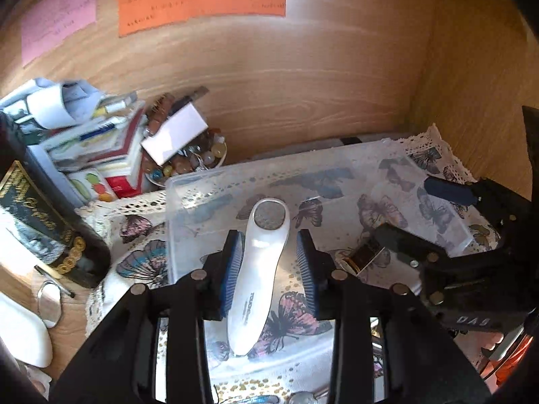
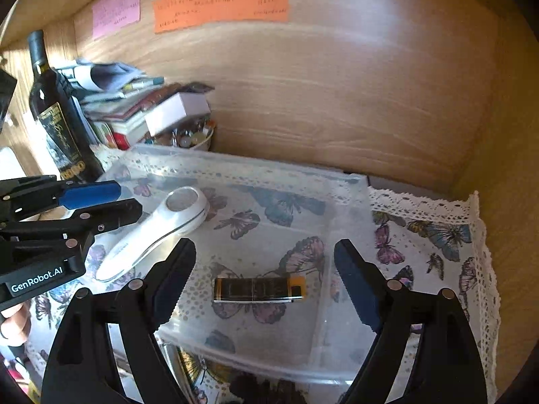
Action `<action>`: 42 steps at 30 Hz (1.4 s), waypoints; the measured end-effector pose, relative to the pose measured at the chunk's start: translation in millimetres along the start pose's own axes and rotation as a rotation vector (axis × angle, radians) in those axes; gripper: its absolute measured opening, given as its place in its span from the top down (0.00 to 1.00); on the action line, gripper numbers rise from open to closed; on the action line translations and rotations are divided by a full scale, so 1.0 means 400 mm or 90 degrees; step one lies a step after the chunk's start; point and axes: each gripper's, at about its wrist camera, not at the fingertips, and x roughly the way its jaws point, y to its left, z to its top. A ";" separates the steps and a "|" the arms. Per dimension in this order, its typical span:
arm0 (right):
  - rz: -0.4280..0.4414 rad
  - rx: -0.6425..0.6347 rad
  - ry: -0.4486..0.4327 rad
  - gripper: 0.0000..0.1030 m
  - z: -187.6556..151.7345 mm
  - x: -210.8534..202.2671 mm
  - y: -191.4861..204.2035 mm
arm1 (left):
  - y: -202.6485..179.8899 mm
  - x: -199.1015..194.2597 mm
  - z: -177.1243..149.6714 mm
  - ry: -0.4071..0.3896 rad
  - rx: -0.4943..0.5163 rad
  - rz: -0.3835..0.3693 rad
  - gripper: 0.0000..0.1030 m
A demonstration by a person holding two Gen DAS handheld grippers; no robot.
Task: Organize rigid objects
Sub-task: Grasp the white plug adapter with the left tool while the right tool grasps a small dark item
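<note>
Lighter [image 2: 259,290] and white handheld device [image 1: 257,269] lie inside the clear bin [image 2: 347,181]; both grippers' jaws are apart, holding nothing; further items unclear.

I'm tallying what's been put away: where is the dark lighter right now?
The lighter lies flat inside the clear plastic bin, between the open right gripper's fingers in the right wrist view, right of the white handheld device.

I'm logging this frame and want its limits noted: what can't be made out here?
- Orange note, both views: writing too blurred to read.
- White handheld device, left wrist view: left gripper fingers flank it; contact unclear.
- Bead bowl, both views: white box covers part.
</note>
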 end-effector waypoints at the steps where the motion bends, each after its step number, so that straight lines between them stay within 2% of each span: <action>1: -0.002 0.000 -0.005 0.18 0.001 -0.013 -0.002 | 0.000 -0.013 -0.002 -0.007 -0.001 0.003 0.58; 6: -0.009 0.001 -0.035 0.08 -0.004 -0.079 -0.011 | -0.005 -0.081 -0.019 -0.047 0.000 0.015 0.43; 13: -0.018 0.008 -0.065 0.08 -0.036 -0.159 -0.024 | -0.040 -0.172 -0.063 -0.096 0.008 0.025 0.23; 17: -0.027 0.020 -0.066 0.08 -0.074 -0.189 -0.042 | -0.075 -0.193 -0.114 -0.098 0.019 0.021 0.20; 25: -0.033 0.042 -0.029 0.09 -0.179 -0.199 -0.068 | -0.135 -0.143 -0.216 -0.031 0.021 -0.013 0.19; 29: -0.028 0.056 0.002 0.11 -0.237 -0.184 -0.075 | -0.162 -0.126 -0.258 -0.018 0.024 -0.012 0.19; 32: -0.012 0.068 0.023 0.17 -0.272 -0.174 -0.079 | -0.182 -0.127 -0.290 -0.014 0.026 -0.030 0.23; 34: -0.001 0.075 0.032 0.22 -0.289 -0.169 -0.077 | -0.197 -0.131 -0.304 -0.016 0.030 -0.032 0.33; 35: 0.004 0.074 0.036 0.24 -0.296 -0.167 -0.074 | -0.206 -0.133 -0.310 -0.018 0.034 -0.031 0.35; 37: 0.015 0.070 0.041 0.34 -0.305 -0.161 -0.065 | -0.216 -0.133 -0.315 -0.021 0.035 -0.033 0.40; 42: 0.035 0.058 0.066 0.53 -0.322 -0.131 -0.047 | -0.232 -0.102 -0.326 0.007 0.033 -0.050 0.48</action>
